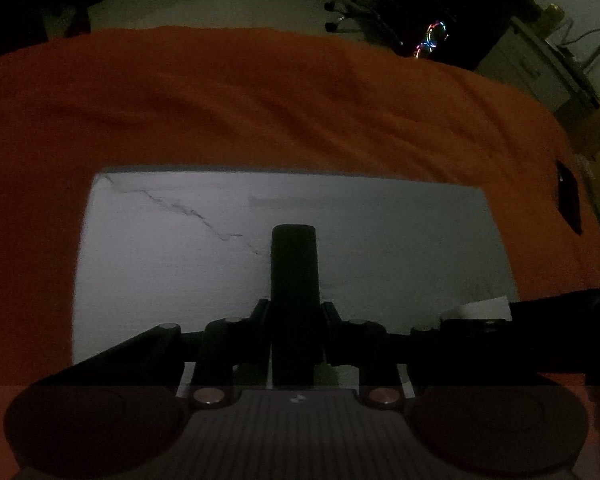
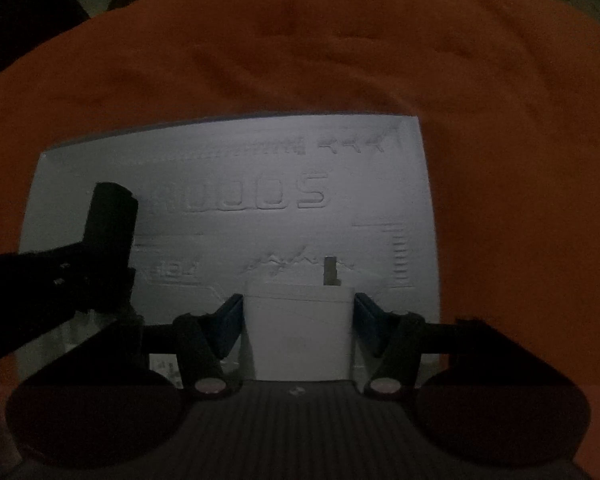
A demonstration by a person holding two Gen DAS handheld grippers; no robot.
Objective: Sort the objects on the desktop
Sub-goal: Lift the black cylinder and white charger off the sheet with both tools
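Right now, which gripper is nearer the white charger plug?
Right. The right gripper has the white charger plug clamped between its fingers over the white foam board. The left gripper, off to its left, holds a black cylinder.

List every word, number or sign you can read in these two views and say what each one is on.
"S00" followed by unclear characters, seen upside down: large embossed lettering on the white foam board.
Embossed row above it with arrow-like marks: too faint to read.
Small embossed marking at the board's lower left: too blurred to read.
Small print near the right gripper's left jaw: too small to read.
Left wrist view: no legible text.
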